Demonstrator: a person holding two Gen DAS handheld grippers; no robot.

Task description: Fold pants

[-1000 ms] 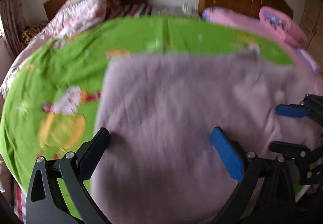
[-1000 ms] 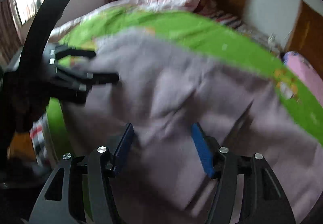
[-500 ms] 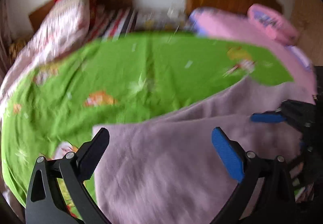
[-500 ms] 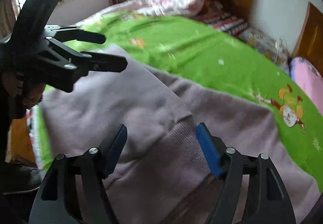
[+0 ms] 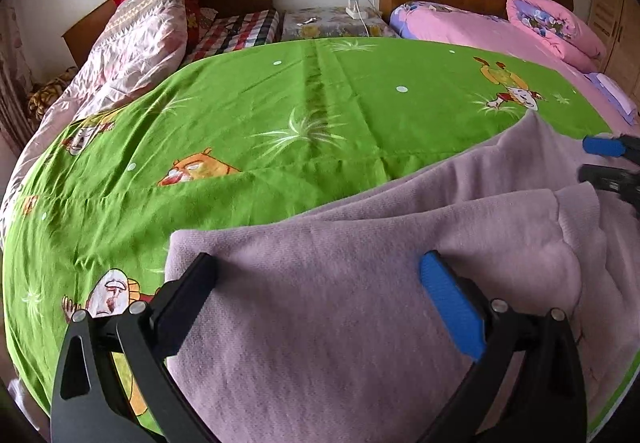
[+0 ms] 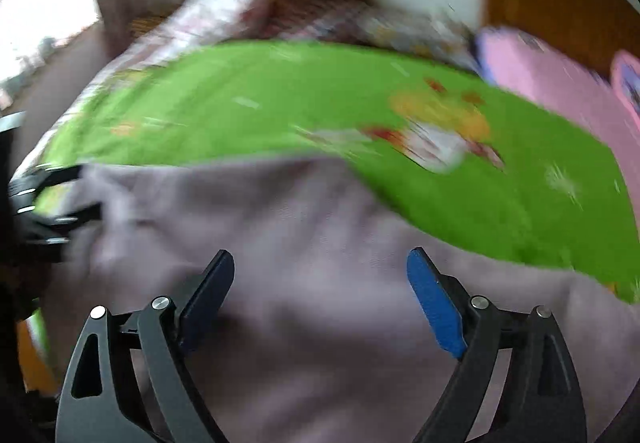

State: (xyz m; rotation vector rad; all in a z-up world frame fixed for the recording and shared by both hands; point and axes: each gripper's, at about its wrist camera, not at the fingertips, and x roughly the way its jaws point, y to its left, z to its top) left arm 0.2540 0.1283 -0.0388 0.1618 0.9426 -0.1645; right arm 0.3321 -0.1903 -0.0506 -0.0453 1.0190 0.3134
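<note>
My left gripper [image 5: 320,283] has its jaws spread wide with nothing clasped between them, and my right gripper [image 6: 320,279] is spread just as wide and equally unladen; I also see the right one at the far edge of the left view [image 5: 612,163], its two fingers parted there too. No bin or basket shows in either view, so there are no contents to tell. The pants [image 5: 360,303], a mauve knit, lie on the green sheet [image 5: 280,103] at the near edge of the bed, spreading from my left gripper across to the right. In the left view the cloth passes under and between both fingers, its squared corner just beside the black left finger [image 5: 188,295], and a folded-over layer makes a ridge running toward the right gripper. In the right view, which is blurred, the pants [image 6: 320,223] again fill the space between the fingers and reach over to the left gripper [image 6: 44,203] at that frame's edge. I cannot tell whether either gripper's fingers touch the fabric or hang just above it. Beyond the sheet sit a patterned pillow [image 5: 148,27] and pink bedding [image 5: 480,31].
</note>
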